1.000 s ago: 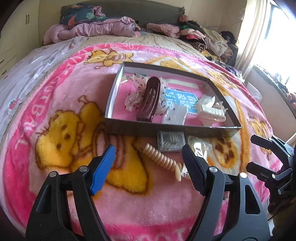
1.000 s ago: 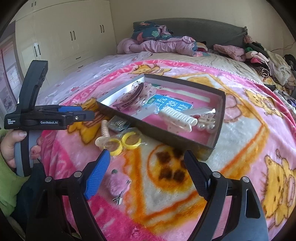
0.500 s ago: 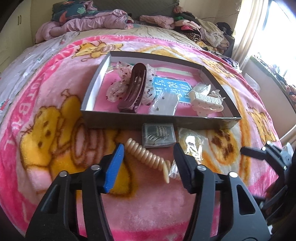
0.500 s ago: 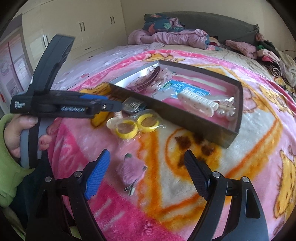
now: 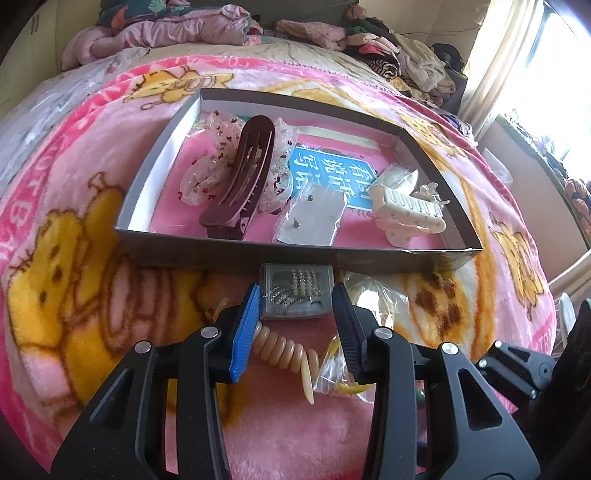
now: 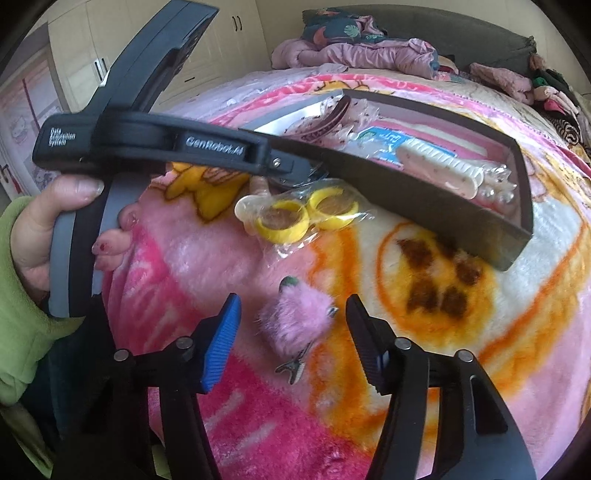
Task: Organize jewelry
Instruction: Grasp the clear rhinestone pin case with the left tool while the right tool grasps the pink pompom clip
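A shallow grey box point(image 5: 236, 245) lies on the pink blanket; it holds a brown hair claw point(image 5: 245, 171), a white clip point(image 5: 410, 212) and a small bag point(image 5: 314, 221). My left gripper point(image 5: 295, 299) is open, its fingers on either side of a clear case of small beads point(image 5: 295, 291) just before the box's front wall. A beige spiral hair tie point(image 5: 280, 347) lies under it. My right gripper point(image 6: 291, 314) is open around a fluffy pink hair clip point(image 6: 295, 321). A bag with yellow rings point(image 6: 306, 216) lies between that clip and the box point(image 6: 424, 192).
Piled clothes point(image 5: 184, 29) lie at the head of the bed. A window point(image 5: 554, 66) is at the right. Wardrobe doors point(image 6: 229, 33) stand behind the bed. The left gripper's body point(image 6: 166, 140) crosses the right wrist view.
My left gripper has moved forward and narrowed until its fingers flank the clear case. My right gripper has come down and forward over the pink clip and narrowed.
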Action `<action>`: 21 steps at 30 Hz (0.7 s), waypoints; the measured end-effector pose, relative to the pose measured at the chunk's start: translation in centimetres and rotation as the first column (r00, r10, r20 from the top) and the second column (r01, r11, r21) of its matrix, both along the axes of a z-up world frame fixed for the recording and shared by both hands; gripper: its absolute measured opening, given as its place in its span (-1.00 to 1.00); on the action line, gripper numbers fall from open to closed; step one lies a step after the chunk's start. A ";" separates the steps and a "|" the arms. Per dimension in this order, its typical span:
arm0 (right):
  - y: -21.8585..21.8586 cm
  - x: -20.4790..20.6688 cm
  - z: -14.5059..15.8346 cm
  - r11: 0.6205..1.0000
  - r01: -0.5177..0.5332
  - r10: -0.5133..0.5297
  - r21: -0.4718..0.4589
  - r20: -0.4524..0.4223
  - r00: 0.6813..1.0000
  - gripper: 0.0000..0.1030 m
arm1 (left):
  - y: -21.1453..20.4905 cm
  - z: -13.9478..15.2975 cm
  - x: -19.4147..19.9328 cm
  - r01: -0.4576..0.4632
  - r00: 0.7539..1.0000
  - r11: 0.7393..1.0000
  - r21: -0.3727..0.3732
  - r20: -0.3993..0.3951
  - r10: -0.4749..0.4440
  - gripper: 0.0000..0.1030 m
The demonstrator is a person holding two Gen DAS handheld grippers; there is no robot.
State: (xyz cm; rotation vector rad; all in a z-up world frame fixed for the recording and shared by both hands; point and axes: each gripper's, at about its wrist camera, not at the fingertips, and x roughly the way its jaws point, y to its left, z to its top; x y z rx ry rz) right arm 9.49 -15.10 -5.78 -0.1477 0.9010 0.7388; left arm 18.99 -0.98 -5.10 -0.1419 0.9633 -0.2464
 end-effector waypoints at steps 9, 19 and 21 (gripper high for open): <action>-0.2 -0.1 -0.4 1.000 -0.003 0.003 -0.015 0.006 1.000 -0.25 | -0.5 -0.8 0.1 0.012 1.000 1.000 0.010 -0.013 -0.012 -0.36; -1.9 -0.2 0.1 0.999 0.031 -0.031 -0.008 0.010 0.999 -0.28 | -1.3 -1.7 0.4 0.020 0.999 0.999 0.035 -0.036 -0.019 -0.28; -2.4 -0.2 0.2 0.999 0.041 -0.041 -0.008 0.011 0.999 -0.28 | -1.2 -1.6 0.3 0.014 0.999 1.000 0.027 -0.031 -0.013 -0.29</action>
